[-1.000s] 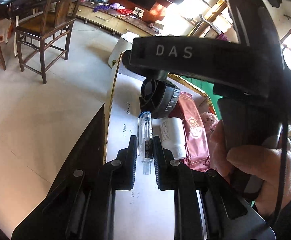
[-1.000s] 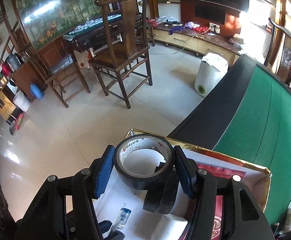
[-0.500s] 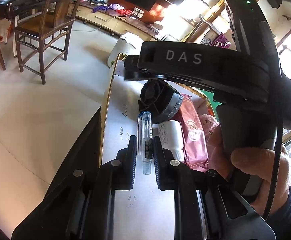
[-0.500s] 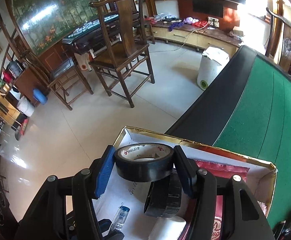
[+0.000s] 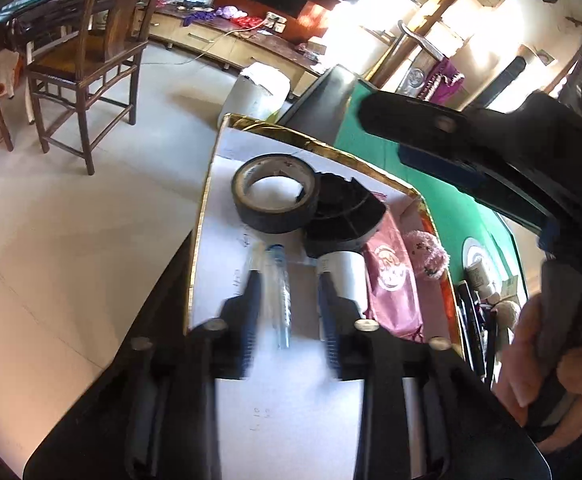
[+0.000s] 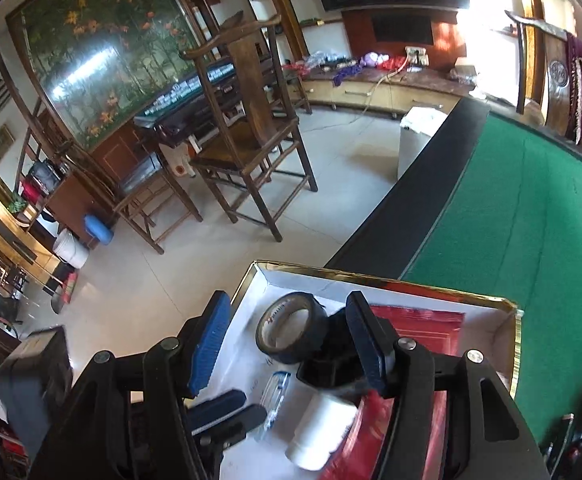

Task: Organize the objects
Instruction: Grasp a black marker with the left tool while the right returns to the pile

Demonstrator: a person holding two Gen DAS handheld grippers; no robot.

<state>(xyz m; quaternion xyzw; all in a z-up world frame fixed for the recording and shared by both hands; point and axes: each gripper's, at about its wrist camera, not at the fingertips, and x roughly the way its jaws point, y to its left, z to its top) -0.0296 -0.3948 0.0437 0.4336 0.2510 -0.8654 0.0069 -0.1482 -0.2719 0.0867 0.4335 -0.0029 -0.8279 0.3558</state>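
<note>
Released since the earlier frames: black tape roll (image 6: 291, 328), now lying flat on the white floor of the gold-rimmed box (image 6: 387, 280), touching the black fan-like part (image 6: 331, 364) at lower centre of the right wrist view. Right gripper (image 6: 287, 344) raised above the roll, jaws wide apart, holding nothing. Left gripper (image 5: 291, 300) at lower centre of its own view, jaws opening, clear plastic pen (image 5: 279, 280) lying loose between them on the box floor. White bottle (image 5: 347, 276) just beside the right-hand finger; red packet (image 5: 391, 280) and pink plush (image 5: 427, 252) further right. Green felt table (image 6: 531, 240) under the box.
</note>
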